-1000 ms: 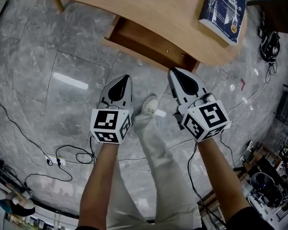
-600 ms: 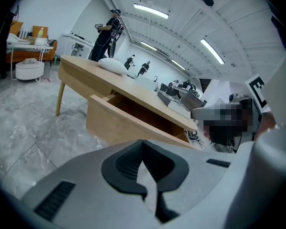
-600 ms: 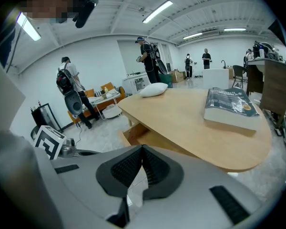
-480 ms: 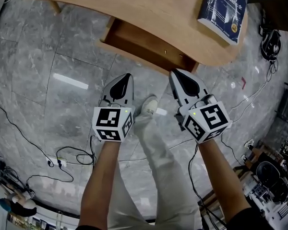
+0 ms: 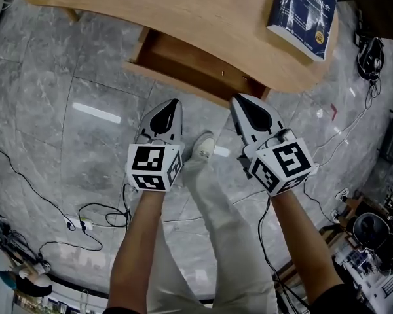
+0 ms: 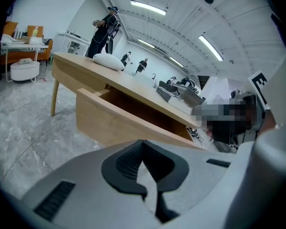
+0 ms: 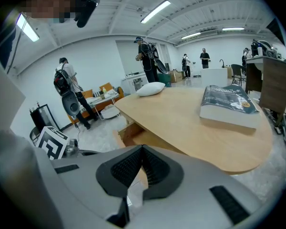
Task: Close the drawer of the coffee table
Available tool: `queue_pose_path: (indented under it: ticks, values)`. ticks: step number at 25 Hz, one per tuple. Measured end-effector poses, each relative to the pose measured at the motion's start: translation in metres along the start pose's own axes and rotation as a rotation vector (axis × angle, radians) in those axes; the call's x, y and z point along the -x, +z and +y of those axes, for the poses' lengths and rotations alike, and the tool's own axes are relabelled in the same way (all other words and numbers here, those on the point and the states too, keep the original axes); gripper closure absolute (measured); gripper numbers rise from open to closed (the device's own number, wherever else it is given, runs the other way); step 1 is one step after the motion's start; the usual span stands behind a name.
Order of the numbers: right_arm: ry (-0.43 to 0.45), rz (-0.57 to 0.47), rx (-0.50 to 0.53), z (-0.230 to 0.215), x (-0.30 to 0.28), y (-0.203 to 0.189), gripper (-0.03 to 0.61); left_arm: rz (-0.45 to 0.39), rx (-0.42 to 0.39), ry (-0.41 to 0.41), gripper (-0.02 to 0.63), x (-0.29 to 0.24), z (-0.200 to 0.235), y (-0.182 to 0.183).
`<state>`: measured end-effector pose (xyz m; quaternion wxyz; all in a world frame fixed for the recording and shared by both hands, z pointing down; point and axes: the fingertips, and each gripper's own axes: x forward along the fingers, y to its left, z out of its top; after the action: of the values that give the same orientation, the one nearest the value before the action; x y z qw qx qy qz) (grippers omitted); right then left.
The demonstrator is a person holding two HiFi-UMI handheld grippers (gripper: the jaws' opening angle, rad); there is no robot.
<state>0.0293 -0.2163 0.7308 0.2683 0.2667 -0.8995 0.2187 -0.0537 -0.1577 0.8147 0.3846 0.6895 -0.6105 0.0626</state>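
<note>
The wooden coffee table [image 5: 203,18] fills the top of the head view. Its drawer [image 5: 183,67] stands pulled out towards me, front panel nearest. My left gripper [image 5: 171,103] is shut and empty, a short way in front of the drawer front. My right gripper [image 5: 236,99] is shut and empty too, its tip close under the right end of the drawer front; whether it touches is unclear. In the left gripper view the drawer front [image 6: 119,123] lies just beyond the left gripper [image 6: 143,144]. The right gripper [image 7: 143,149] points at the drawer [image 7: 131,135] under the tabletop.
A blue book [image 5: 302,13] lies on the table's right end, and a white pillow [image 7: 150,88] on its far end. My shoe [image 5: 203,146] is between the grippers on the grey marble floor. Cables [image 5: 85,221] trail at the left. People stand far back.
The table and drawer have drifted a little left and down in the head view. Both grippers have stayed shut and in almost the same place.
</note>
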Motion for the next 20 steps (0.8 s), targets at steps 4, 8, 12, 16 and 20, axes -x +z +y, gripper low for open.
queue_pose_path:
  ticks: [4, 8, 12, 16, 20]
  values:
    - [-0.003, -0.002, -0.003, -0.005, 0.003, 0.001, 0.565, 0.008, -0.007, 0.001, 0.612, -0.008, -0.002, -0.001]
    - [-0.013, 0.002, -0.011, -0.014, 0.007, 0.0, 0.565, 0.014, -0.013, -0.002, 0.613, -0.017, -0.007, 0.0]
    - [-0.02, 0.004, -0.025, -0.02, 0.006, -0.004, 0.565, 0.02, -0.015, -0.004, 0.613, -0.022, -0.007, 0.001]
    - [-0.021, 0.003, -0.037, -0.022, 0.003, -0.007, 0.565, 0.03, -0.024, -0.005, 0.614, -0.027, -0.006, 0.0]
    - [-0.025, 0.003, -0.045, -0.025, 0.003, -0.008, 0.565, 0.036, -0.031, -0.006, 0.613, -0.03, -0.006, 0.001]
